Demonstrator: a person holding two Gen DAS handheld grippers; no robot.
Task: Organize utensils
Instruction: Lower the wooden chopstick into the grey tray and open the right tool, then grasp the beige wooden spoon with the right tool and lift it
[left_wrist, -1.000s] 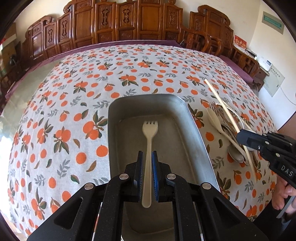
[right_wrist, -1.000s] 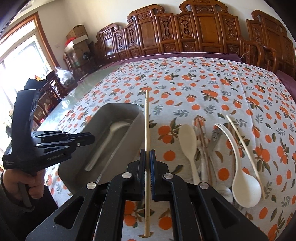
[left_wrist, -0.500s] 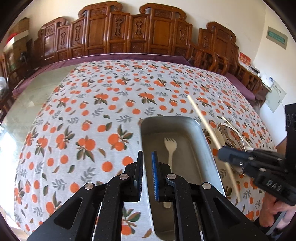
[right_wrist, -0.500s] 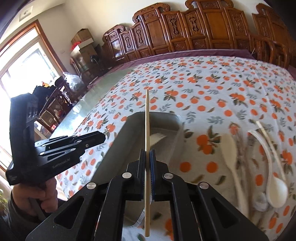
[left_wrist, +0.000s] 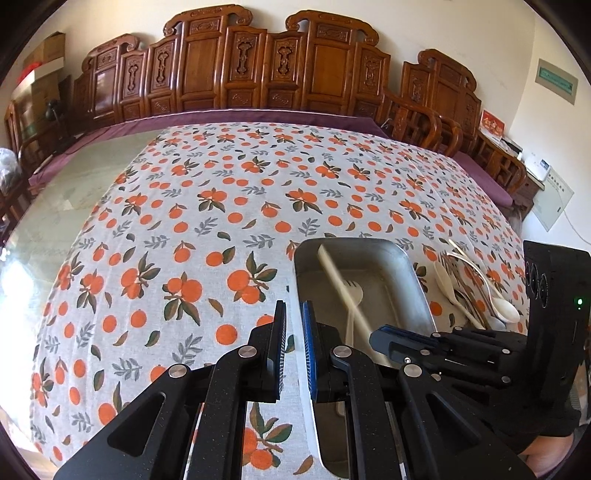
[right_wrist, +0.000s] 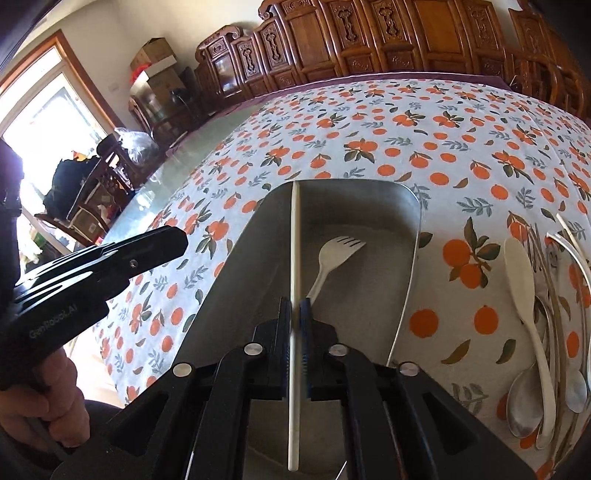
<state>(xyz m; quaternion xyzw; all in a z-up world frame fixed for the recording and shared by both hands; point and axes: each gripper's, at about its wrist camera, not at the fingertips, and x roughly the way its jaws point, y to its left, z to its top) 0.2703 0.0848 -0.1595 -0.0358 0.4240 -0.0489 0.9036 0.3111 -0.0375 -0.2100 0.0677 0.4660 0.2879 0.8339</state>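
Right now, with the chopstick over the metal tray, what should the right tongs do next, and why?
Probably finish opening the right tongs and let the chopstick drop. Their jaws have just been opening, with the chopstick between them, and it already hangs over the metal tray, lengthwise beside the white fork, so nothing needs repositioning.

Tablecloth (left_wrist: 229, 206): showing white ground, orange fruit, grey-green leaves. Tray (right_wrist: 373, 206): showing dull grey metal. Fork (right_wrist: 334, 254) and chopstick (right_wrist: 294, 236): showing cream. Tools: showing black, blue pads (left_wrist: 308, 343). Carved chairs (left_wrist: 258, 62): showing reddish-brown.
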